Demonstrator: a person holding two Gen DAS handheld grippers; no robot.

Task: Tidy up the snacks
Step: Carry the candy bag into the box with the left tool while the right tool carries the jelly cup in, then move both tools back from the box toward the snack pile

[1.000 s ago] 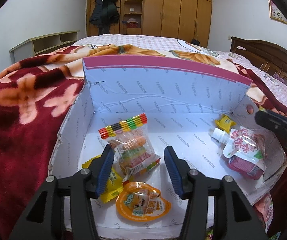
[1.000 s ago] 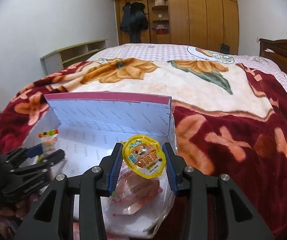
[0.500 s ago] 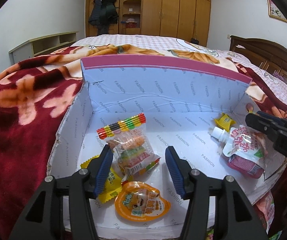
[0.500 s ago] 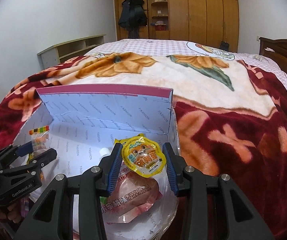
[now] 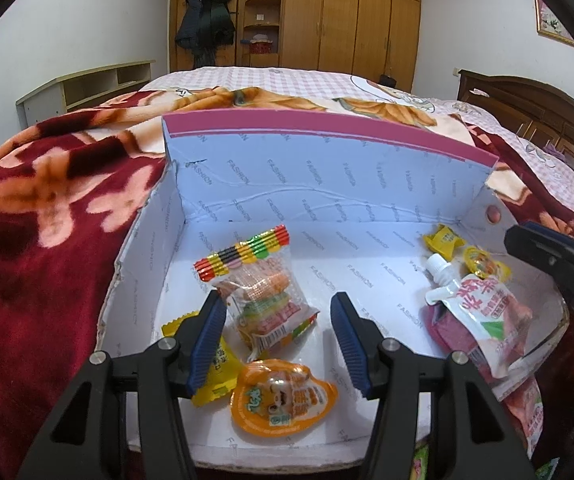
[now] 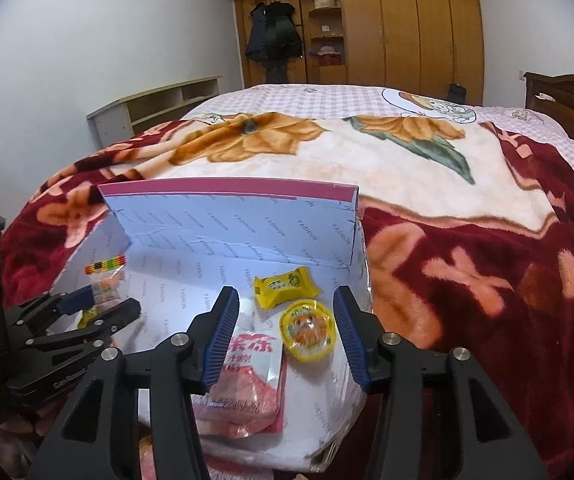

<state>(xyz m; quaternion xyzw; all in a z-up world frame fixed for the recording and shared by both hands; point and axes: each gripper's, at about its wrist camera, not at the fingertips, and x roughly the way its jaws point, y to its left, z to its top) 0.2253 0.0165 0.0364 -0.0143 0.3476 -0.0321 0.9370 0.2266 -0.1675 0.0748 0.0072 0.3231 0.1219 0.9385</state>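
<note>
An open white box [image 5: 327, 184] with a pink rim lies on the bed; it also shows in the right wrist view [image 6: 223, 220]. My left gripper [image 5: 277, 328] is open and empty above a clear candy bag [image 5: 263, 292], an orange jelly cup [image 5: 281, 398] and a yellow packet [image 5: 217, 364]. My right gripper [image 6: 285, 322] is open and empty; a yellow jelly cup [image 6: 307, 330] lies in the box between its fingers, beside a pink spouted pouch [image 6: 247, 376] and a yellow wrapped snack [image 6: 285, 286]. The right gripper also shows at the right edge of the left wrist view [image 5: 555, 260].
The box sits on a red and cream floral blanket [image 6: 467, 272]. More pink pouches lie outside the box's near right corner [image 5: 527, 408]. A wooden headboard [image 5: 535, 108] stands right, wardrobes [image 6: 399, 24] at the back, a low shelf [image 5: 87, 88] at the left.
My right gripper moved forward over the box and opened. The yellow jelly cup it held now lies in the box's right end. My left gripper has barely moved.
</note>
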